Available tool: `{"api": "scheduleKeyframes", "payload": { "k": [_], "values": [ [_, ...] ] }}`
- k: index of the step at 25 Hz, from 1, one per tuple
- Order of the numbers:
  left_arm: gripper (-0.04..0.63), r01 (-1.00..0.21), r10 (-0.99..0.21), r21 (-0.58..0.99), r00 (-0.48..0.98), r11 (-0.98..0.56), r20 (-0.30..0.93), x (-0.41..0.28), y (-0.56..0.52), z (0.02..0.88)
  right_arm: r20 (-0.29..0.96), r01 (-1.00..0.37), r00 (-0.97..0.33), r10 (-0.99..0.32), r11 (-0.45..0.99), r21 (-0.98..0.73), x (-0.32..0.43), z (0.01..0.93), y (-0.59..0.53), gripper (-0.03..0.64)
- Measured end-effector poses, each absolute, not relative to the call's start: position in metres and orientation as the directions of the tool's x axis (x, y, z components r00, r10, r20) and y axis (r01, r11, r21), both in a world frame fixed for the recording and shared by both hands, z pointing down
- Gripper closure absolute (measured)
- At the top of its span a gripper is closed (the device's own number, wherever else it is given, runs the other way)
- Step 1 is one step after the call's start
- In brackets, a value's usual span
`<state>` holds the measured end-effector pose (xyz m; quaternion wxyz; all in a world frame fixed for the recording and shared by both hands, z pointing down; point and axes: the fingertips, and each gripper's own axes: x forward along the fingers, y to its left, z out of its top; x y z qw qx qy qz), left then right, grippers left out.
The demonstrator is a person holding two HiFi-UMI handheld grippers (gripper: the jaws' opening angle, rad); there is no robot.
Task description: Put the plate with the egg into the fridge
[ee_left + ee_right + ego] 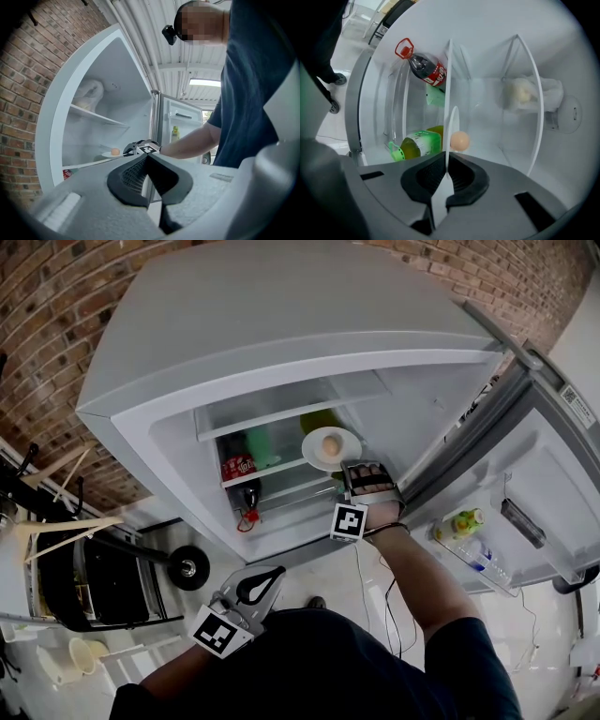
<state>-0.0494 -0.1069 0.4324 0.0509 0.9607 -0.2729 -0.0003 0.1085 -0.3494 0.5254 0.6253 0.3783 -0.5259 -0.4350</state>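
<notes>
A white plate [330,448] with a brown egg [332,442] on it hovers inside the open fridge [281,362], level with the middle glass shelf [267,472]. My right gripper [349,468] is shut on the plate's near rim. In the right gripper view the plate [452,129] shows edge-on, its rim pinched in my right gripper [446,174], with the egg [460,140] beyond. My left gripper [277,572] hangs low before the fridge, shut with nothing in it. The left gripper view shows the plate [110,154], the egg [115,151] and my left gripper [147,157].
A cola bottle [426,68] and a green bottle [418,144] lie on the fridge shelves. A white bag [525,93] sits on the shelf above. The fridge door [525,484] stands open at right with bottles [466,521] in its rack. A dark cart [84,577] stands at left.
</notes>
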Motion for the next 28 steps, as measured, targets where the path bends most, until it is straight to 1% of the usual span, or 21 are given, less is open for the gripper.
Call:
{"api": "scheduleKeyframes", "payload": {
  "k": [4, 19, 28],
  "values": [
    [0.597, -0.528, -0.528, 0.105, 0.849, -0.843, 0.030, -0.051, -0.109, 0.435, 0.352, 0.142, 0.096, -0.931, 0.363, 0.921, 0.115, 0.534, -0.362, 0.595],
    [0.597, -0.547, -0.545, 0.118, 0.837, -0.829, 0.050, -0.056, -0.107, 0.440, 0.430, 0.169, 0.106, -0.897, 0.442, 0.881, 0.115, 0.551, -0.390, 0.583],
    [0.597, -0.559, -0.558, 0.128, 0.829, -0.819, 0.050, -0.057, -0.101, 0.441, 0.435, 0.209, 0.114, -0.893, 0.449, 0.869, 0.115, 0.556, -0.398, 0.575]
  ]
}}
